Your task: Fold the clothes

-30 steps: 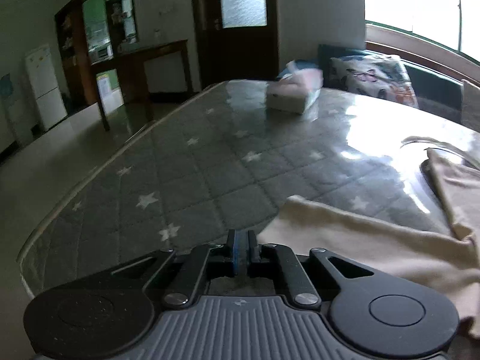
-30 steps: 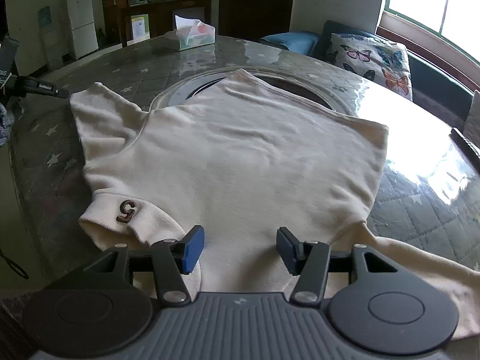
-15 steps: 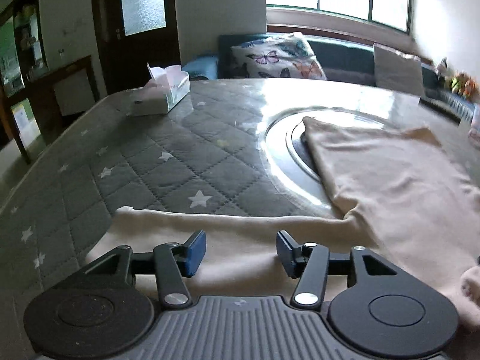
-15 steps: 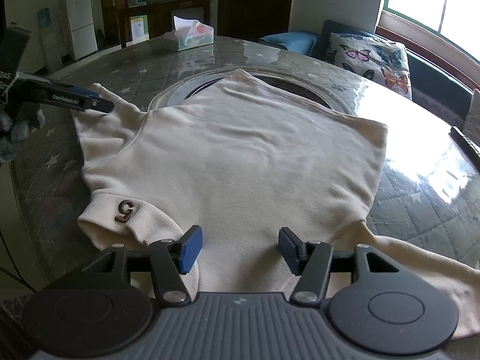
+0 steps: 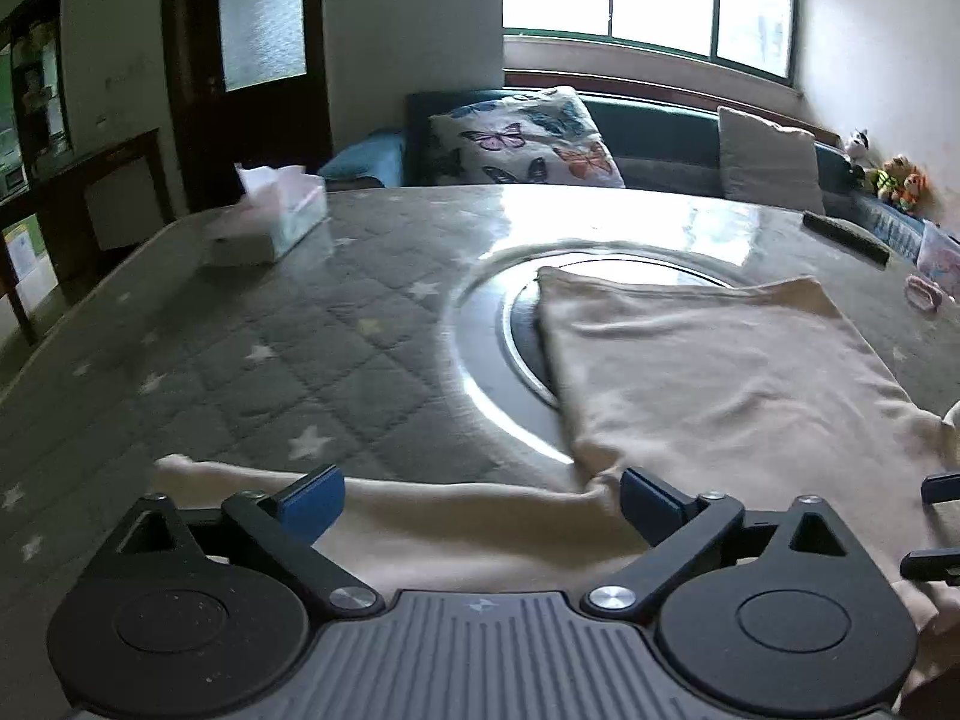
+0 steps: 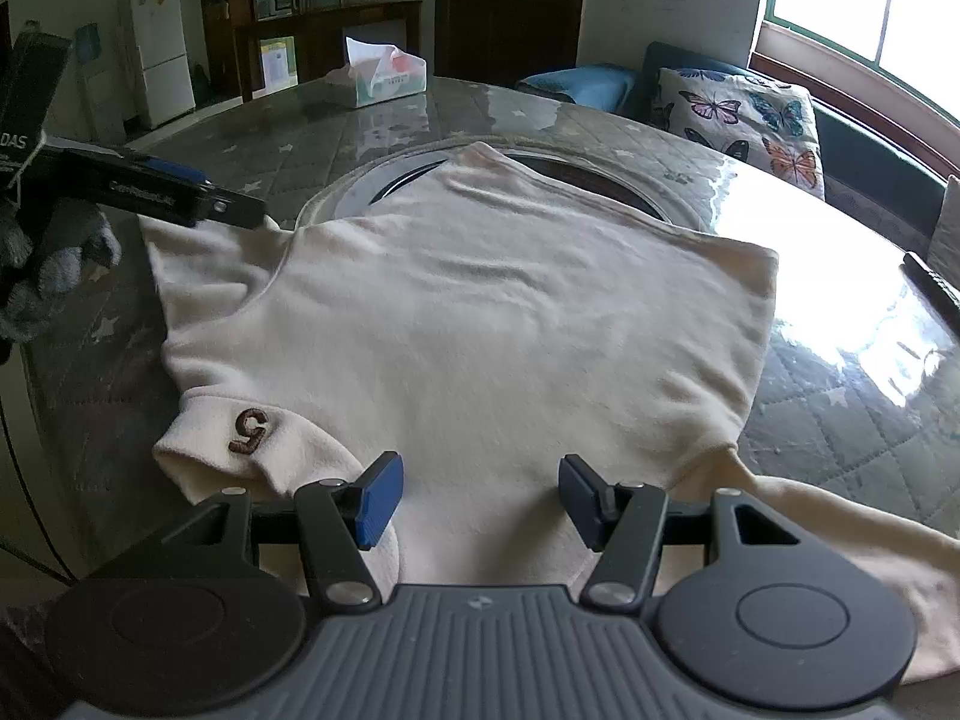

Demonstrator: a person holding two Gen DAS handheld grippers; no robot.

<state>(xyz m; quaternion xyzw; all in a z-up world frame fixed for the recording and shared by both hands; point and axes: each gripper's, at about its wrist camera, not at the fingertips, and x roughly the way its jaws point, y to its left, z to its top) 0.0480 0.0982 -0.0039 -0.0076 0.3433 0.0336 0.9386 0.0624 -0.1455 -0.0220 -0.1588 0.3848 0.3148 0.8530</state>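
Observation:
A cream sweater (image 6: 480, 312) lies spread flat on the quilted table (image 6: 840, 396), its collar with a brown patch (image 6: 249, 429) nearest me. My left gripper (image 5: 480, 501) hovers over the left sleeve (image 5: 420, 510). Its jaws are opening wide, and the sleeve lies under them with neither pad pressing on it. In the right wrist view the left gripper (image 6: 240, 210) reaches in from the left, held by a gloved hand (image 6: 48, 264). My right gripper (image 6: 480, 498) stands half open over the sweater's near edge beside the collar, gripping nothing. The right sleeve (image 6: 840, 516) trails off to the right.
A tissue box (image 5: 282, 216) stands at the table's far left. A round metal ring (image 5: 480, 348) set in the tabletop lies partly under the sweater. A dark remote (image 5: 846, 237) and a pink item (image 5: 924, 294) sit at the far right. A sofa with a butterfly cushion (image 5: 528, 138) is behind.
My left gripper swung right from the bare tabletop to above the sleeve, and its jaws went from shut to wide apart. The right gripper stayed put.

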